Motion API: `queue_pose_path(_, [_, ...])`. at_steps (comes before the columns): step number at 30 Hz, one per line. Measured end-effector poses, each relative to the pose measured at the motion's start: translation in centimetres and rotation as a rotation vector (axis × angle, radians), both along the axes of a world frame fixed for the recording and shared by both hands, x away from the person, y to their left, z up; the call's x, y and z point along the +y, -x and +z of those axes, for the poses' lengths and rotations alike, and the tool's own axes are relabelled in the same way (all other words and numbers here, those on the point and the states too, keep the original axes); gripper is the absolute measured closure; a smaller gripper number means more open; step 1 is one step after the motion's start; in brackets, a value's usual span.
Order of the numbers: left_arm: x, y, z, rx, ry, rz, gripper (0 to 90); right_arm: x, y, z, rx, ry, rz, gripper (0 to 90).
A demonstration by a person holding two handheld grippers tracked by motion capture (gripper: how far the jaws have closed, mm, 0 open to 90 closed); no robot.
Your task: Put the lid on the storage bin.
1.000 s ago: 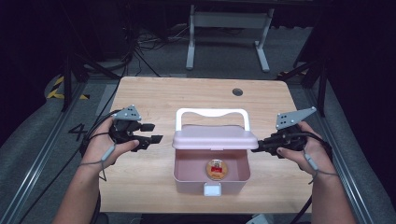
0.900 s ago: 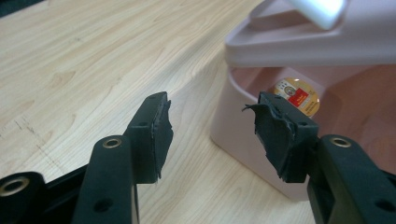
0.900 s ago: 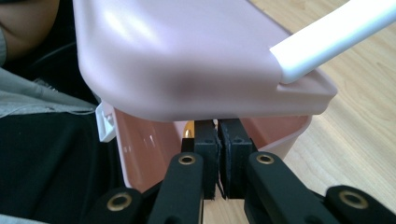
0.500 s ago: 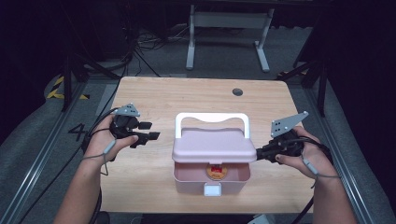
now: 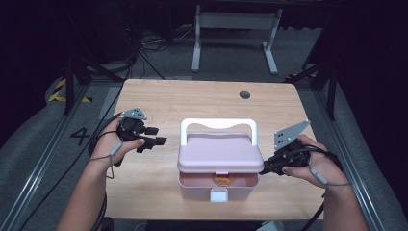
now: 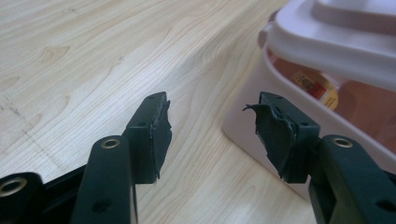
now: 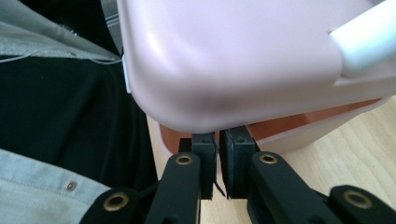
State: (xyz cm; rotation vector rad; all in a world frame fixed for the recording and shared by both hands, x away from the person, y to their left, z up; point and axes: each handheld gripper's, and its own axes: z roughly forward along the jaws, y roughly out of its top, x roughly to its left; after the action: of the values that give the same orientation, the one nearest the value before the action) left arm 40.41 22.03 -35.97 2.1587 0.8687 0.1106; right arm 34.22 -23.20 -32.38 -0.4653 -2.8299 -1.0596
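Label inside pink box, text unreadable

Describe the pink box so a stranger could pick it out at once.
On the light wooden table, look near the front edge, midway between the two hands. The pink box sits there, its lid partly lowered; its white arched handle and white front latch mark it out.

Pink storage box sits front-centre on the wooden bench, white latch facing the person. Pink lid is tilted, front edge lifted, gap showing a round gold-rimmed item inside. White handle stands upright behind lid. Right gripper has its fingers together under the lid's right edge, touching it. Left gripper hangs over the bench left of box, apart from it, fingers spread, nothing between. Round grommet hole at the bench's far side.
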Motion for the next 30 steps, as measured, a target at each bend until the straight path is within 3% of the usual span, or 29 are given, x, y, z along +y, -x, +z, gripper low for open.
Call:
queue_pose_path(10, [0.5, -0.7, -1.0, 0.046, 0.012, 0.014, 44.6, 0.3, 0.2, -0.5, 0.037, 0.056, 0.042, 85.1])
queue_pose_path(30, [0.9, -1.3, -1.7, 0.065, -0.001, 0.013, 44.9, 0.3, 0.6, -0.8, 0.094, 0.115, 0.061, 82.2])
